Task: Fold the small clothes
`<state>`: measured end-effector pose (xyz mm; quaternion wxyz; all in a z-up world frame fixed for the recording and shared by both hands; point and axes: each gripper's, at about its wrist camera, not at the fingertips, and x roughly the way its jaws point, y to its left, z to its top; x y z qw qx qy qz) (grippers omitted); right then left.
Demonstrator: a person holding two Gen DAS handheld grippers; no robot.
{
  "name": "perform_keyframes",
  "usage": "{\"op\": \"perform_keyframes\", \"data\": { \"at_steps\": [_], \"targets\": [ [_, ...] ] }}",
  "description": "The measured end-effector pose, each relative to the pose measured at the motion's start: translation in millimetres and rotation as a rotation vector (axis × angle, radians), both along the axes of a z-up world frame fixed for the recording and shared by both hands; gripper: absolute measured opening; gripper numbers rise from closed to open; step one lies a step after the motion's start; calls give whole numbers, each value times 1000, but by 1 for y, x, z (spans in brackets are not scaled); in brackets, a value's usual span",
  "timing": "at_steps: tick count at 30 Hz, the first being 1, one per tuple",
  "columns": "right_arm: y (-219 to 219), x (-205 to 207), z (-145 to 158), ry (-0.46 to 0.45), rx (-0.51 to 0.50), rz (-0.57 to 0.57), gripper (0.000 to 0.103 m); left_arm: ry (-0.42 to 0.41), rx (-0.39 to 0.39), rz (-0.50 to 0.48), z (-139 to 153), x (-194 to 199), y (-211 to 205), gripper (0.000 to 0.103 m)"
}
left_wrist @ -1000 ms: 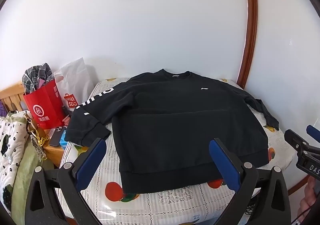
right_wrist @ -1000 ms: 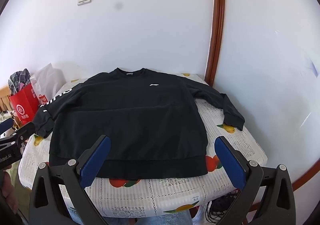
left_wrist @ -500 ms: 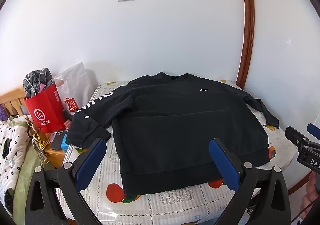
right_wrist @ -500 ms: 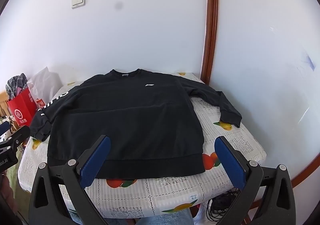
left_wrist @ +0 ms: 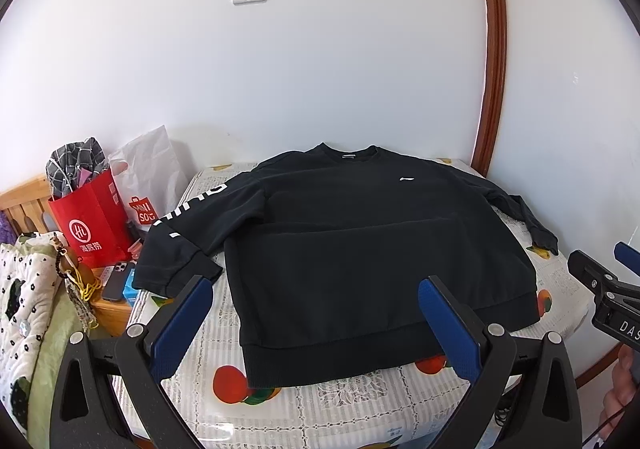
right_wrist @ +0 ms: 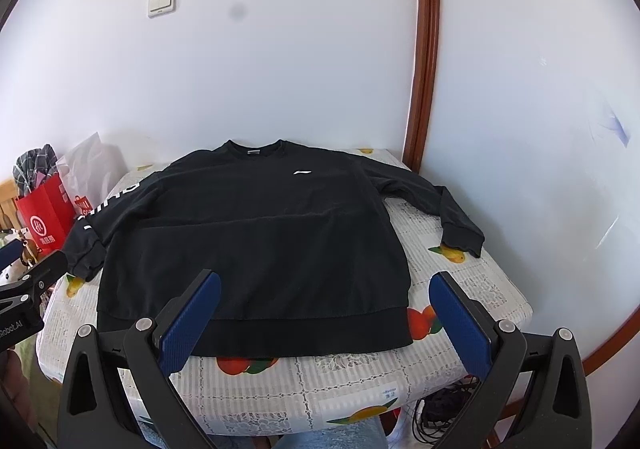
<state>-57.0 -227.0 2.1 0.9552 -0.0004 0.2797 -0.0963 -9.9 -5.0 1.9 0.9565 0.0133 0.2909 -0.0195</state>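
A black sweatshirt [left_wrist: 360,249] [right_wrist: 256,249] lies flat, front up, on a table with a fruit-print cloth [left_wrist: 360,401] [right_wrist: 472,289]. Both sleeves are spread out; the left one carries white lettering [left_wrist: 192,209], and a small white logo [right_wrist: 302,172] sits on the chest. My left gripper [left_wrist: 316,325] hovers open above the hem on the near side, holding nothing. My right gripper [right_wrist: 326,313] is open too, above the hem toward its right corner. Each gripper shows at the edge of the other's view.
White walls with a brown wooden trim [right_wrist: 424,49] close the back and right. A red paper bag [left_wrist: 92,217] and a white plastic bag [left_wrist: 148,173] stand left of the table, over a wooden stand with a phone [left_wrist: 118,281]. Cables [right_wrist: 440,417] lie under the table's right corner.
Both views have drifted slightly, so the sweatshirt sits a little lower and further left in the frames. The sweatshirt itself has not moved and both grippers stay open.
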Motion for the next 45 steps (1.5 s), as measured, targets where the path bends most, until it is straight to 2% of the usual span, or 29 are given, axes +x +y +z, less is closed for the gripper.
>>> {"op": "perform_keyframes", "data": {
  "at_steps": [45],
  "targets": [
    [0, -5, -1, -11, -5, -20, 102, 4, -21, -1, -1, -1, 4, 103]
  ]
}}
